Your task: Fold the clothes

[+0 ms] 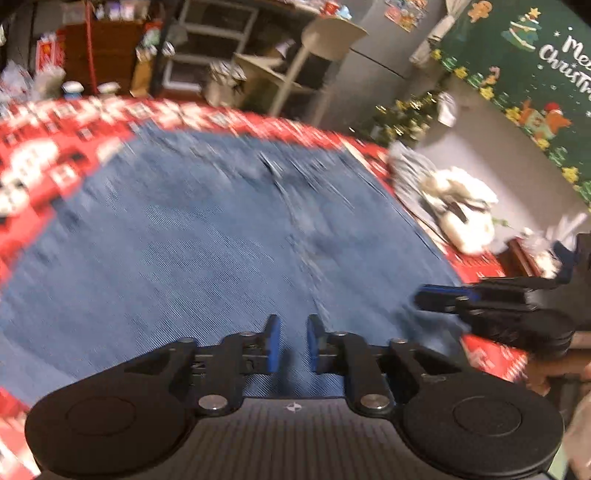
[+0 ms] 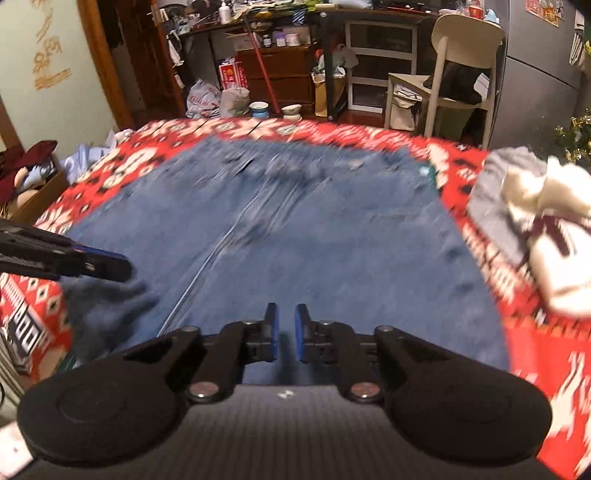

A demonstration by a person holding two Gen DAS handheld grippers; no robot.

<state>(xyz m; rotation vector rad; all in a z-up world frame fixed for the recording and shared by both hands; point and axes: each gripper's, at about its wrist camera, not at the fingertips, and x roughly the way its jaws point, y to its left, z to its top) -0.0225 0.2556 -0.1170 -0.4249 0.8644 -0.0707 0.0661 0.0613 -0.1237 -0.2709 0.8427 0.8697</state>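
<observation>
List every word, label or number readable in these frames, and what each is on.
"Mer" over "Christm", both cut off by the frame edge: white script on the green Christmas banner.
Gold characters on the pale wall: too blurred to read.
Red carton by the drawers: print too small.
Black lettering on the box at the left edge: cut off, unreadable.
Papers on the grey cabinet: too small.

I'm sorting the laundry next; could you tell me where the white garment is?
The white garment lies bunched on the red patterned cloth, right of the jeans, in both views.
</observation>
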